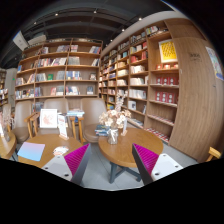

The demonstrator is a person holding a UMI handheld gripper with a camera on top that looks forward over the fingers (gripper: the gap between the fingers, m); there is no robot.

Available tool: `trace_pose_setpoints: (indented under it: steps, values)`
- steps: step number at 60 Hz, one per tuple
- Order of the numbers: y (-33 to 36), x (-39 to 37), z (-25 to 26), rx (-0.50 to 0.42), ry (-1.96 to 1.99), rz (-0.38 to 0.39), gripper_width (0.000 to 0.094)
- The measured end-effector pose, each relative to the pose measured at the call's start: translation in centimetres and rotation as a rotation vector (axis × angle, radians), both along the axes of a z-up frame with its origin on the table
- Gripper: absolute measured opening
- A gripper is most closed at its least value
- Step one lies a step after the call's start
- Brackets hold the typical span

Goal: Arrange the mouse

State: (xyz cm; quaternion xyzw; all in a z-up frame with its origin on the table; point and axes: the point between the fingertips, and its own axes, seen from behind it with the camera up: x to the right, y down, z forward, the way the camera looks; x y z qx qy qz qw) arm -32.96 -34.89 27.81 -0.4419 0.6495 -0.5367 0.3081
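Plainly, no mouse was in view at this moment. You held the gripper (110, 160) high and level, looking across a room lined with bookshelves (60, 68), not down at any work surface. Its fingers stood wide apart with nothing between them; the left pad (76, 158) and the right pad (146, 157) were both bare.

Just beyond the fingers stood a round table (128, 146) with a vase (113, 132) of flowers on it. Further off to the left was a chair (74, 126), and nearer, a second table (32, 156) carrying a light blue flat item (31, 151) which could not be identified. The mouse was on neither surface so far as could be seen; its location could not be told.

By judgement only: a mouse would be light, rigid and smooth-shelled, liable to slip or pivot between the pads. You would do best to take it across its two long sides near the middle, low on the body, with moderate squeeze, clear of the buttons and wheel.
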Motion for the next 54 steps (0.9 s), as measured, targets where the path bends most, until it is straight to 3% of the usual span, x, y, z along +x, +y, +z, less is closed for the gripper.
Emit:
trace_pose_setpoints:
  steps: [22, 54]
  values:
    - [5.0, 2.4, -3.3, 0.006, 0.055, 0.079, 0.0856]
    - [17.9, 7.8, -11.4, 0.063, 0.167, 0.288, 0.0852]
